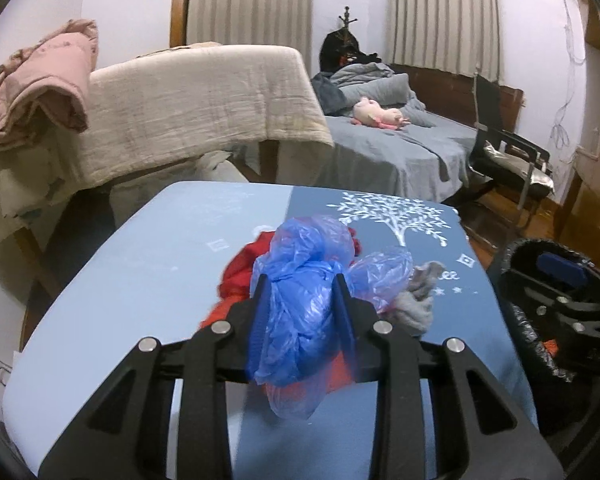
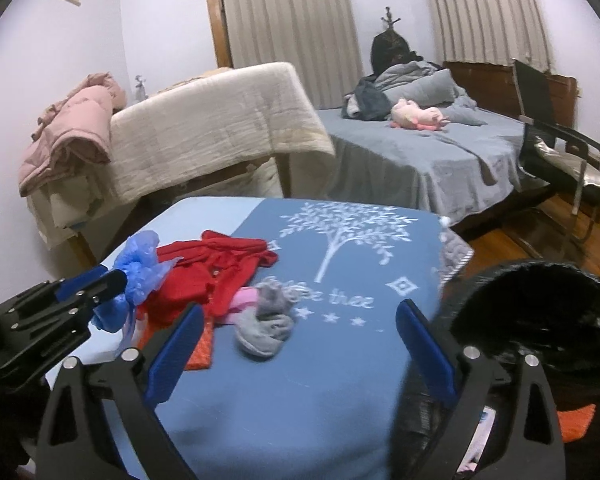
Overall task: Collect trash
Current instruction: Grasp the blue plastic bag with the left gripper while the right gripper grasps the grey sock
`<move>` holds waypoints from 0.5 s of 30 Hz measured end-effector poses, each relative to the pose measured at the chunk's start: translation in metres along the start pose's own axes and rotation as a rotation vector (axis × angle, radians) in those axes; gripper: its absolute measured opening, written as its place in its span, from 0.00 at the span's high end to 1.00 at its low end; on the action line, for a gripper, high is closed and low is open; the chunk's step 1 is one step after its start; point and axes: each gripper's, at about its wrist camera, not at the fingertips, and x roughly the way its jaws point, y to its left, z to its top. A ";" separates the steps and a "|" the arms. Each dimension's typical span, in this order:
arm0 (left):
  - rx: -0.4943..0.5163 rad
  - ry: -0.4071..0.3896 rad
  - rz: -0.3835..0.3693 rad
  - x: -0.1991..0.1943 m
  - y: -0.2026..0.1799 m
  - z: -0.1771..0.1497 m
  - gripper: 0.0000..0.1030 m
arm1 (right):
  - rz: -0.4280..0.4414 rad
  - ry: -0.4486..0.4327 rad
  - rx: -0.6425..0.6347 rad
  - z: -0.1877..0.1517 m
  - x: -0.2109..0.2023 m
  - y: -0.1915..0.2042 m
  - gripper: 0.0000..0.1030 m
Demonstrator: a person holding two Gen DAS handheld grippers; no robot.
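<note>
My left gripper point(image 1: 300, 292) is black plastic with angular cut-out linkage arms, round silver screws at the joints, and blue ribbed pads on its fingers point(image 1: 260, 320). My right gripper point(image 2: 300, 344) looks the same.

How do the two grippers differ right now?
The left gripper is shut on a crumpled blue plastic bag; the right gripper is open with nothing between its fingers. The left is over the red cloth, the right beside the black-lined bin. Both have blue pads.
</note>
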 end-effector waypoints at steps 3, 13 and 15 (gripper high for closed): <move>-0.012 0.000 0.016 -0.001 0.010 0.000 0.71 | 0.002 0.034 -0.020 -0.003 0.019 0.011 0.14; -0.032 0.005 0.030 0.002 0.021 -0.001 0.71 | 0.000 0.155 -0.027 -0.018 0.069 0.022 0.28; -0.033 0.005 0.029 0.003 0.022 -0.001 0.72 | 0.006 0.173 -0.028 -0.020 0.075 0.024 0.37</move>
